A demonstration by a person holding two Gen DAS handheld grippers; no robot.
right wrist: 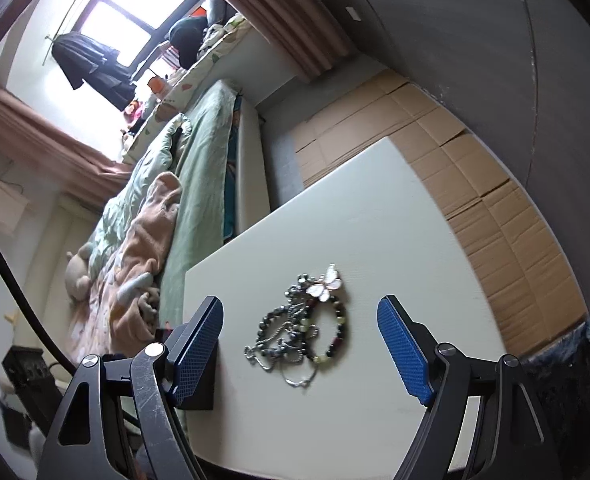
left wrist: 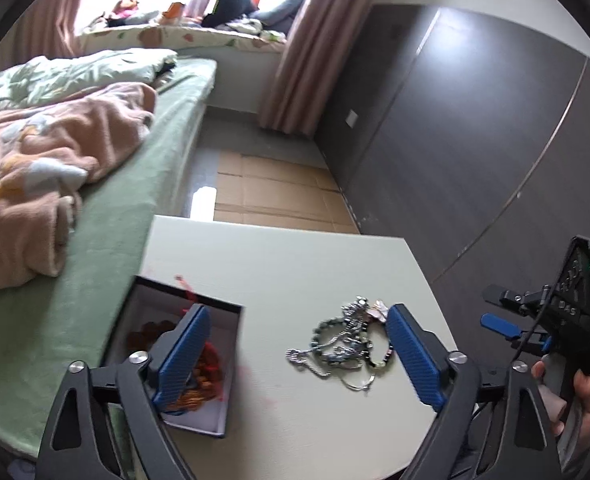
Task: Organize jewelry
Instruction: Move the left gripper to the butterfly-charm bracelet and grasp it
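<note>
A tangle of jewelry (left wrist: 345, 340) lay on the worktop (left wrist: 295, 264) beside an open box (left wrist: 183, 360). Both grippers, left (left wrist: 295, 360) and right (right wrist: 299, 348), hovered with fingers spread, pinching nothing.

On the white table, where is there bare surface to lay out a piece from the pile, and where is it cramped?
The white table is bare beyond the jewelry pile, up to its far edge by the cardboard, and along the near edge in front of the pile. It is cramped at the bed side, where the open box sits close to the pile.
</note>
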